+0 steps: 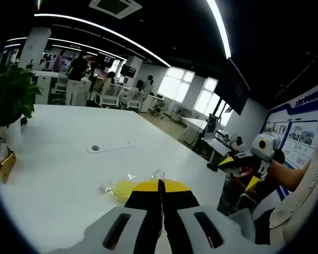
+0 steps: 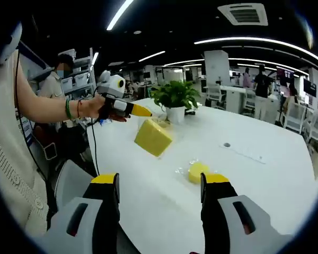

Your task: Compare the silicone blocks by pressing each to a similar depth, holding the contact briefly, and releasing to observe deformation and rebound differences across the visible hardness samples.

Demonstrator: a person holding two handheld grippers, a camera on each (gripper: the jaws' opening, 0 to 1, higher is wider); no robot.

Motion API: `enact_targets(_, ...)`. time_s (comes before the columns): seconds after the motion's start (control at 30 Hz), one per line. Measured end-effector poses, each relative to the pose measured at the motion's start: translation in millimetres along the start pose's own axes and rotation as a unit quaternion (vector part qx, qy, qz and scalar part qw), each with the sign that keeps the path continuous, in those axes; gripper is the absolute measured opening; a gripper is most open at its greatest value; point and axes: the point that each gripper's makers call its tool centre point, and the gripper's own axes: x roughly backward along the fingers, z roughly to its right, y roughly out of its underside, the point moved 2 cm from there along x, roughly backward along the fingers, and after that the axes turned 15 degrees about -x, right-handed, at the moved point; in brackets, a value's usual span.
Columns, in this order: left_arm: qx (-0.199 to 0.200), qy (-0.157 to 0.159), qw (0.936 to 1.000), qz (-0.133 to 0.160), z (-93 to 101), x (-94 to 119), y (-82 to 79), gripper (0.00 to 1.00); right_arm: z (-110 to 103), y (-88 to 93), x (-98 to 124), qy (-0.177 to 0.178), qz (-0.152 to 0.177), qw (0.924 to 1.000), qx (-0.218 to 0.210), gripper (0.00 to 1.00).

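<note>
A small yellow silicone block (image 1: 122, 189) in clear wrap lies on the white table (image 1: 69, 174), just beyond my left gripper (image 1: 160, 185), which is shut with nothing visible between its tips. In the right gripper view the same small block (image 2: 197, 170) lies a little ahead of my open right gripper (image 2: 160, 182), close to its right jaw. A larger yellow block (image 2: 153, 137) sits tilted farther back, by the plant; it is also at the left edge of the left gripper view (image 1: 5, 164). A hand holds the left gripper (image 2: 146, 111) above that larger block. The right gripper (image 1: 239, 170) hovers off the table's right edge.
A potted plant (image 2: 175, 98) (image 1: 10, 95) stands near the table's end. A flush socket strip (image 1: 110, 146) (image 2: 244, 151) is set into the tabletop (image 2: 254, 127). People, desks and chairs fill the office behind. A person (image 2: 55, 79) stands by shelves at the left.
</note>
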Motion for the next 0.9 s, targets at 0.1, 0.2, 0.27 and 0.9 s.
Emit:
enact_targets(0.1, -0.011, 0.008, 0.9999, -0.005, 11.5, 0.2, -3.1, 0.00, -4.2, -11.5, -4.4, -0.011, 0.004, 0.9994, 0.031, 0.62)
enact_targets(0.2, -0.018, 0.016, 0.9996, -0.012, 22.3, 0.8, -4.3, 0.00, -8.3, -16.9, -10.1, -0.023, -0.008, 0.9987, 0.046, 0.61)
enact_targets(0.27, -0.026, 0.025, 0.9991, -0.021, 30.5, 1.5, -4.3, 0.00, -10.9, -17.4, -13.6, -0.032, -0.018, 0.9978, 0.055, 0.61)
enact_targets(0.9, -0.100, 0.075, 0.9909, -0.050, 79.6, -8.1, -19.6, 0.00, -19.5, -20.1, -64.1, -0.098, -0.075, 0.9800, 0.156, 0.60)
